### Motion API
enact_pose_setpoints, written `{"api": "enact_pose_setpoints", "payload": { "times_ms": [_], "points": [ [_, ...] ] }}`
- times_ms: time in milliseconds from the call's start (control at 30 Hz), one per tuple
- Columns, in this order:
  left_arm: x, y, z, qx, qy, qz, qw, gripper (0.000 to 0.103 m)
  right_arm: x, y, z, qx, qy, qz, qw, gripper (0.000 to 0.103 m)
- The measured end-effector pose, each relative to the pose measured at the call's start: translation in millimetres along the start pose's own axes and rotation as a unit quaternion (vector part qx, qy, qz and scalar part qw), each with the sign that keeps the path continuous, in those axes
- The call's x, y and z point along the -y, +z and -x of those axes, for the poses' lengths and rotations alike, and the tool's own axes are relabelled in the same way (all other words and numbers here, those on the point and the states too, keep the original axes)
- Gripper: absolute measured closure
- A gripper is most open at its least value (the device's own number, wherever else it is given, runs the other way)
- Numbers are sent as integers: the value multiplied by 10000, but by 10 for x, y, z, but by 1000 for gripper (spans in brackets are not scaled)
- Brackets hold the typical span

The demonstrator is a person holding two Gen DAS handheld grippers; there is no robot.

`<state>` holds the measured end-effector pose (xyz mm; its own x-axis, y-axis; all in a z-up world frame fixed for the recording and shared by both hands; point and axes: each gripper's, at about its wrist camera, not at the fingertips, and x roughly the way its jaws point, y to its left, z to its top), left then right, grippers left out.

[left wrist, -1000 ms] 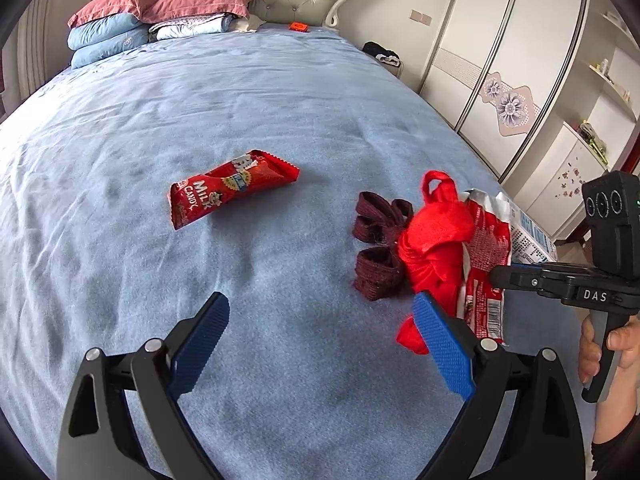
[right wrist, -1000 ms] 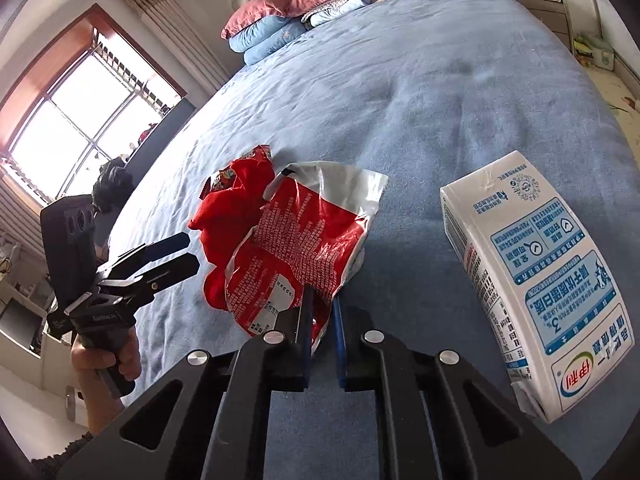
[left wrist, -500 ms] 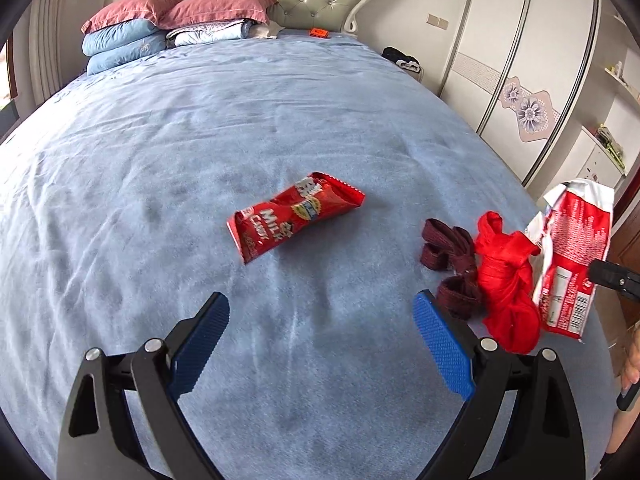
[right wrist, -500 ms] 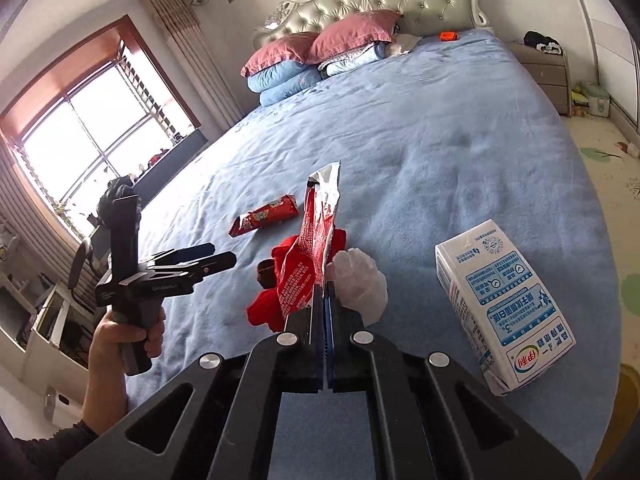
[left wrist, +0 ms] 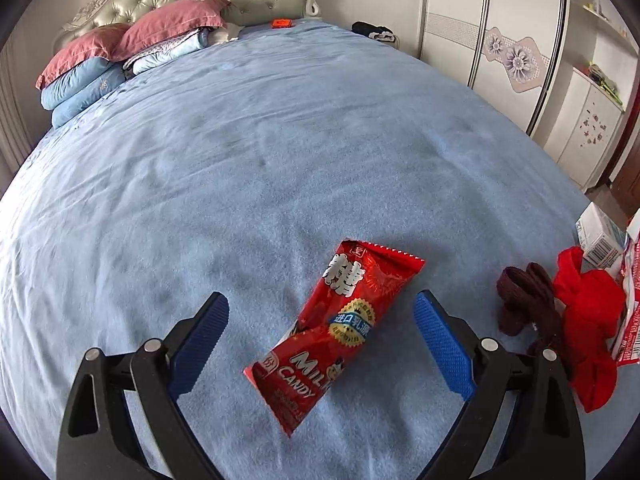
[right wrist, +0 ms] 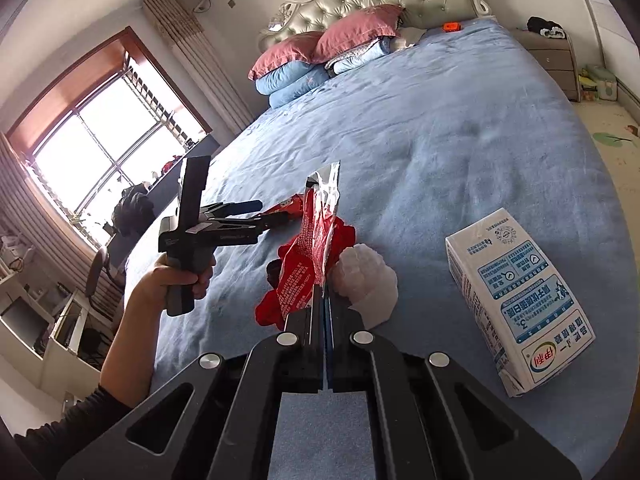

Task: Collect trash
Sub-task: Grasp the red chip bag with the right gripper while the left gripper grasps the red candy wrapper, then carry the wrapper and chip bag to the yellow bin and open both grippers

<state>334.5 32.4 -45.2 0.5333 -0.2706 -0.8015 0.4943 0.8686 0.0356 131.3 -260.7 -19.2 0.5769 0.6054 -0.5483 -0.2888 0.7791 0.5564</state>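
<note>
The right gripper [right wrist: 323, 300] has its fingers pinched tight on a red snack bag [right wrist: 310, 248], held upright above the bed [right wrist: 460, 128]. At three o'clock lies a milk carton [right wrist: 516, 300]; at nine o'clock, the left gripper [right wrist: 244, 220].

the left hand-held gripper [left wrist: 320, 332] has its blue pads spread wide, with the red candy wrapper [left wrist: 336, 340] lying slantwise in the gap and bare blanket on either side of it. to its left and ahead, the blue bed [left wrist: 240, 152] runs open up to the stacked pillows [left wrist: 120, 64] at the headboard. to its right the way is crowded: a dark maroon cloth [left wrist: 524, 304], just beside a red cloth [left wrist: 588, 320], then a milk carton [left wrist: 600, 236] at the bed's edge. around the right hand-held gripper [right wrist: 323, 300], a crumpled white wad [right wrist: 368, 280] sits just to the right of the tips, the red snack bag [right wrist: 312, 252] stands up in front, and blanket lies open between wad and carton.
</note>
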Motion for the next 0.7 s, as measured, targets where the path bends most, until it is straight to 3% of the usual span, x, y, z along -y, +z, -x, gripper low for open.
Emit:
{"api": "enact_pose_setpoints", "payload": {
  "times_ms": [167,233,467,700],
  "points": [
    [77,-101,-77,-70,-112,52,9999,43,20,5,-26,-11,11,-36,10000,101],
    [84,-120,-28,-35,-50,130,9999,67,20,-6,-40,-46,7,-45,10000,102],
    [188,-263,185,60,-226,388,9990,71,14,-12,2,-11,79,-107,9999,102],
    [624,-472,692,297,-388,261,9985,71,-67,-115,120,27,131,-108,9999,101]
  ]
}}
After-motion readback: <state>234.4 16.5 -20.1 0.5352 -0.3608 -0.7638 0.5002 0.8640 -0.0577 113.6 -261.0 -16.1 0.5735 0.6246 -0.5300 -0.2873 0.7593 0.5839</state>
